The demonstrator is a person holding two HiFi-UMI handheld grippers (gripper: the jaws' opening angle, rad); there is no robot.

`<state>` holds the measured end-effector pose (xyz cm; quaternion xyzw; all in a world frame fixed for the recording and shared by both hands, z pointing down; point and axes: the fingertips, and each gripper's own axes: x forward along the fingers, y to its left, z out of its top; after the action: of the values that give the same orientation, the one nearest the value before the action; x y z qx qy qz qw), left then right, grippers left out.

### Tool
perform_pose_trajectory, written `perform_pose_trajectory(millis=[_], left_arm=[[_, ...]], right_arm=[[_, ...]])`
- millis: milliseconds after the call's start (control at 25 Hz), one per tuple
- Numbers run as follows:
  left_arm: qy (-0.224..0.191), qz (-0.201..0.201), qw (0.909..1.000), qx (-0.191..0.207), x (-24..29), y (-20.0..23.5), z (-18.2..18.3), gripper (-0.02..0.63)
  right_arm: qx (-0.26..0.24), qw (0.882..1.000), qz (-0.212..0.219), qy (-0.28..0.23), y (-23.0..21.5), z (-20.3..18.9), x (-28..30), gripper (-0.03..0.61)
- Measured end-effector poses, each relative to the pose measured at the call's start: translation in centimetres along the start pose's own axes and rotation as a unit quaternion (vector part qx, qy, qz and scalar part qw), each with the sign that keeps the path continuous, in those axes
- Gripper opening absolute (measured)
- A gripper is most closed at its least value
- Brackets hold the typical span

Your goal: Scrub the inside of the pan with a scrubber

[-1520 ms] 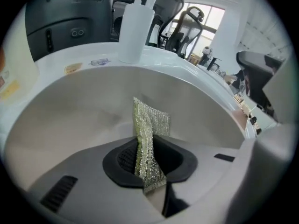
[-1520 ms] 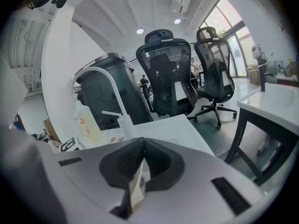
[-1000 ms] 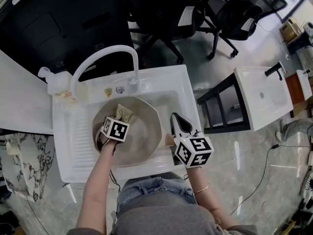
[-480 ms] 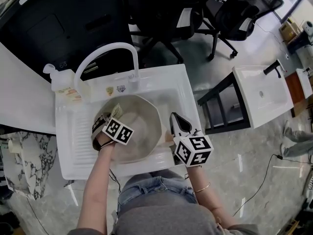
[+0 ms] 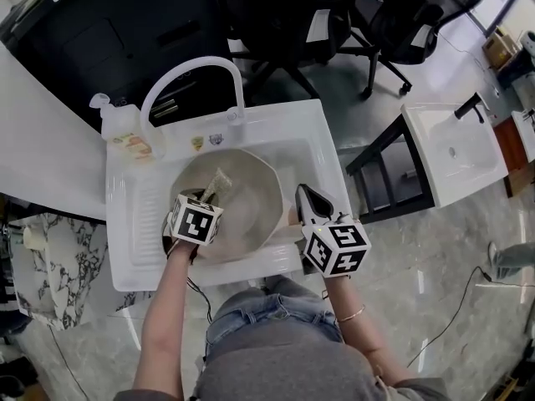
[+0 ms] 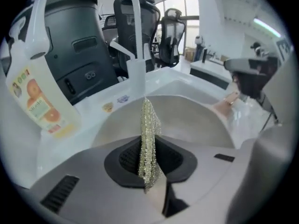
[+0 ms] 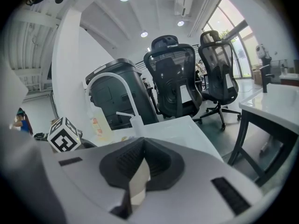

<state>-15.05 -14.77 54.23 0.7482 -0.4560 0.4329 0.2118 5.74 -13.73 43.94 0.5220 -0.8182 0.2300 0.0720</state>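
My right hand-held gripper [image 5: 308, 207] is clamped on the pale handle [image 7: 137, 181] of the pan [image 5: 251, 220]. My left hand-held gripper [image 5: 201, 202] pinches the scrubber [image 6: 148, 125] upright inside the pan, which sits in the white sink [image 5: 318, 140].

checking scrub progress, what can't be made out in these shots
Pan floor beneath the left gripper: head view, its cube covers it; left gripper view, its body blocks it.
Scrubber touching pan or not: too small in head view.
Bottle label print: blurred in left gripper view.
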Motion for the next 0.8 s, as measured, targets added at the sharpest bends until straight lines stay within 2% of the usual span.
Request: perform_pose_trajectory(millis=[120,240,320,520,600,720,800], left_arm=[[-0.009,-0.109,0.9931,-0.042,-0.4,-4.3,0.7,0.064],[0.003,-0.210,0.9731,-0.094,-0.1,-8.0,0.7,0.064],[0.020,-0.245,0.9625,-0.115,0.2,-9.5,0.2,0.064],[0.084,-0.295,0.9416,-0.138,1.0,-12.0,-1.6,0.064],[0.107,-0.288,0.9444,-0.117,1.3,-12.0,-2.3,0.064],[0.143,-0.262,0.9522,-0.065,2.0,-11.5,-3.5,0.063],[0.163,-0.252,0.9529,-0.044,2.5,-11.1,-4.2,0.063]], right_arm=[[0.000,1.000,0.000,-0.004,0.4,-0.1,-0.6,0.011],[0.000,1.000,-0.002,-0.006,0.7,-0.3,-1.3,0.011],[0.002,1.000,-0.005,-0.006,0.7,-0.6,-1.9,0.011],[0.015,1.000,-0.018,-0.007,0.1,-1.3,-3.3,0.011],[0.017,1.000,-0.021,-0.005,-0.1,-1.5,-3.4,0.011],[0.017,1.000,-0.021,-0.002,-0.1,-1.6,-3.4,0.011],[0.015,1.000,-0.017,-0.001,0.1,-1.5,-3.1,0.011]])
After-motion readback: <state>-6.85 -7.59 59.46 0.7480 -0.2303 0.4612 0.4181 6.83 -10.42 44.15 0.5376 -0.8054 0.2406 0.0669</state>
